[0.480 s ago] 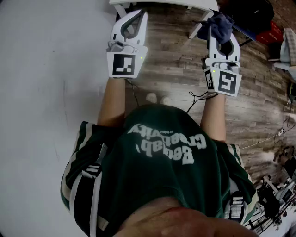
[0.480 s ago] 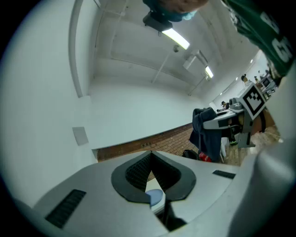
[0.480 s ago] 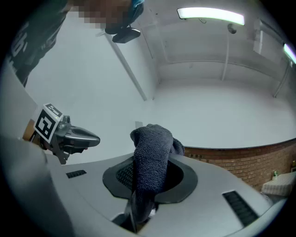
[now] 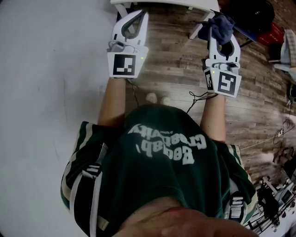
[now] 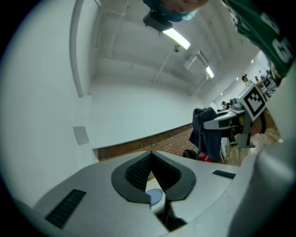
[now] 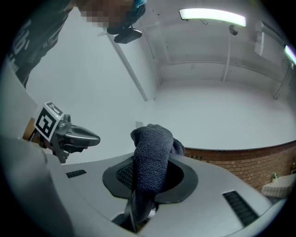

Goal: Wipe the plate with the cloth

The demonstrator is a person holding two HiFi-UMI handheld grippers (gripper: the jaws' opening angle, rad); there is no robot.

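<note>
My right gripper [image 4: 215, 24] is shut on a dark blue cloth [image 4: 223, 26] that bunches over its tips. In the right gripper view the cloth [image 6: 151, 159] stands up between the jaws and droops over them. My left gripper [image 4: 140, 14] is shut with nothing between its jaws; in the left gripper view its tips [image 5: 150, 155] meet against the wall behind. Both grippers are held out in front of the person at about the same height, pointing slightly upward. No plate shows in any view.
The edge and legs of a white table [image 4: 157, 3] lie just beyond both grippers. Below is wood-plank floor [image 4: 175, 60], with a white wall [image 4: 41, 69] on the left. Dark bags and a red box [image 4: 270, 32] sit at the far right.
</note>
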